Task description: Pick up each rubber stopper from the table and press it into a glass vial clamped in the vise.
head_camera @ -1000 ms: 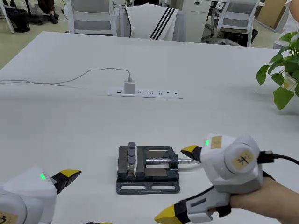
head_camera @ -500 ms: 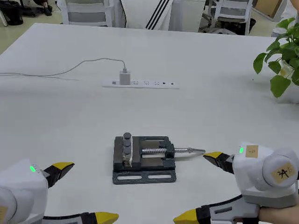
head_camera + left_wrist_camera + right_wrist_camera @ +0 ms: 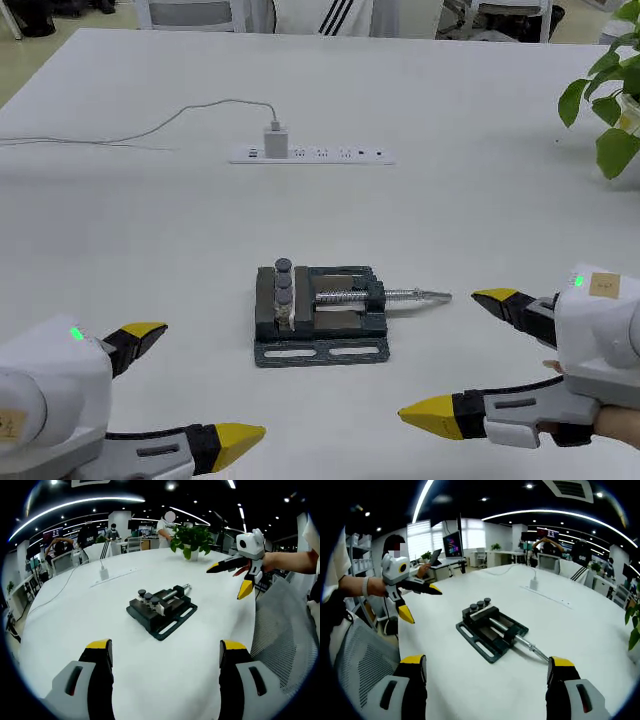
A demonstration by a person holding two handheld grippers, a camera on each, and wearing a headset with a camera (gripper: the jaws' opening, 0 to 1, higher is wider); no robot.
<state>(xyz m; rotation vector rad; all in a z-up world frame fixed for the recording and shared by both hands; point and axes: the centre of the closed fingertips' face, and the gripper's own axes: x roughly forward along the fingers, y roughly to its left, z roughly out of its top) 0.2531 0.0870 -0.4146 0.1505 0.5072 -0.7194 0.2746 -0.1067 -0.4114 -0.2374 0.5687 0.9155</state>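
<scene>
Head view puts the vise [image 3: 320, 315] mid-table, with 3 glass vials [image 3: 285, 312] clamped in a row at its left end, each capped by a grey rubber stopper [image 3: 284, 266]; the pressing looks finished. The left gripper [image 3: 210, 382] at near left and the right gripper [image 3: 442, 352] at near right hang empty with jaws wide apart, probably to leave the work free; 1 second ago the right gripper sat just beside the screw handle [image 3: 420, 296], and it is now well apart from it.

head view above, gripper views facing vise [image 3: 320, 318]
</scene>
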